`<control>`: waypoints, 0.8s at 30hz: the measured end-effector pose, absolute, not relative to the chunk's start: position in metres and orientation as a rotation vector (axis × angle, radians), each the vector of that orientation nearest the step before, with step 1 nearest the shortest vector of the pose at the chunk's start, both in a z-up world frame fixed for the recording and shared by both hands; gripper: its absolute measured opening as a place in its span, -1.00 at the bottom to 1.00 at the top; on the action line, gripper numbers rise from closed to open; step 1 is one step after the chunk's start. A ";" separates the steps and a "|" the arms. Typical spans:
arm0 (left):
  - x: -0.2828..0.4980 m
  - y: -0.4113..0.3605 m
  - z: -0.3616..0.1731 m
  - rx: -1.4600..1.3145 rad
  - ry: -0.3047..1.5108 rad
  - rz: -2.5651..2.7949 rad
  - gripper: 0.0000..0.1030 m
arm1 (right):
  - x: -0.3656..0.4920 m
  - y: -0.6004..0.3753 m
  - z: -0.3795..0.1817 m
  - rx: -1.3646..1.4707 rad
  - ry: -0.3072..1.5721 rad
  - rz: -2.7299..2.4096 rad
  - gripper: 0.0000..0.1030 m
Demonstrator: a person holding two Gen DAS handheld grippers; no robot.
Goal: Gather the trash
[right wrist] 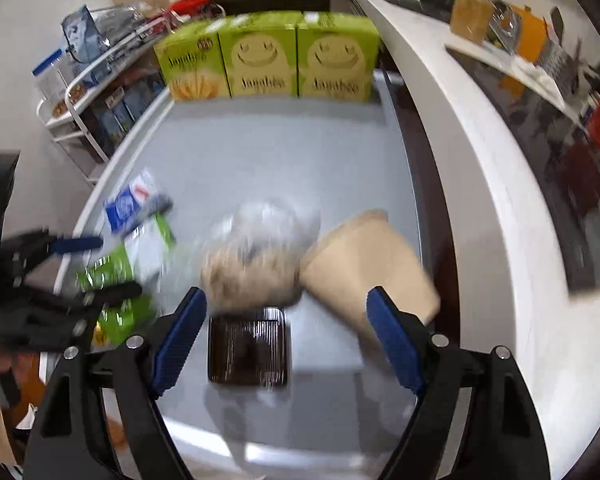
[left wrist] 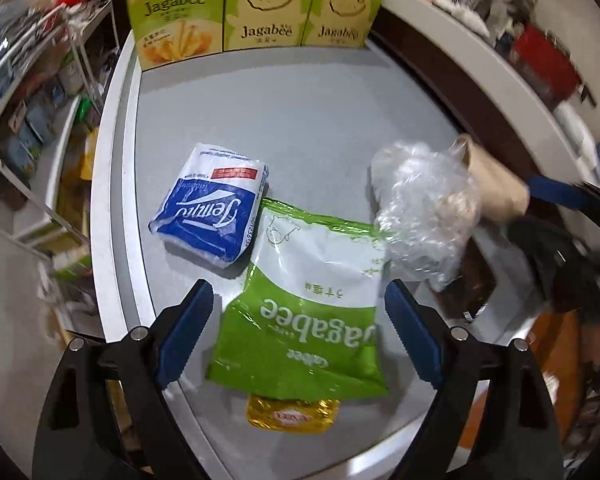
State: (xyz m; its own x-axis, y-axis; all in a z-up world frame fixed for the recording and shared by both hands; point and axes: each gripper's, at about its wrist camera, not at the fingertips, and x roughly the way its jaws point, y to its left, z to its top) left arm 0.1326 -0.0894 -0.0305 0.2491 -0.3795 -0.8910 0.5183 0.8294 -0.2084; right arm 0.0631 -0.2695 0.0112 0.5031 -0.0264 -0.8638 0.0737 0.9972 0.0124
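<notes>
Over the snack bag, both grippers' jaws stand wide open, gripping nothing.

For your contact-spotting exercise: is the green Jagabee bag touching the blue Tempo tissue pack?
Touching. In the left wrist view the green Jagabee bag has its top left corner lying against the right edge of the blue Tempo tissue pack, with no table showing between them.

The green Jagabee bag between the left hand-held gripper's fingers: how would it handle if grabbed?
The Jagabee bag lies flat and creased, so it is probably empty, light and floppy. Its glossy film may slip or crumple between the open left hand-held gripper.
</notes>
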 end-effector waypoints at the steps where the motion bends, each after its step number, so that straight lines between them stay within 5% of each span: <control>1: 0.132 -0.088 -0.029 0.129 1.165 -0.616 0.73 | 0.070 -0.270 0.011 0.031 1.039 -0.059 0.64; 6: 0.122 -0.091 -0.022 0.133 1.142 -0.632 0.73 | 0.106 -0.272 -0.015 0.003 1.141 -0.090 0.68; 12: 0.114 -0.081 -0.024 0.091 1.152 -0.634 0.73 | 0.103 -0.289 -0.019 0.320 1.160 -0.045 0.91; 17: 0.112 -0.077 -0.027 0.082 1.166 -0.627 0.73 | 0.107 -0.287 -0.023 0.607 1.181 0.193 0.83; 24: 0.101 -0.083 -0.017 0.161 1.107 -0.658 0.73 | 0.085 -0.271 0.008 0.338 1.185 0.076 0.78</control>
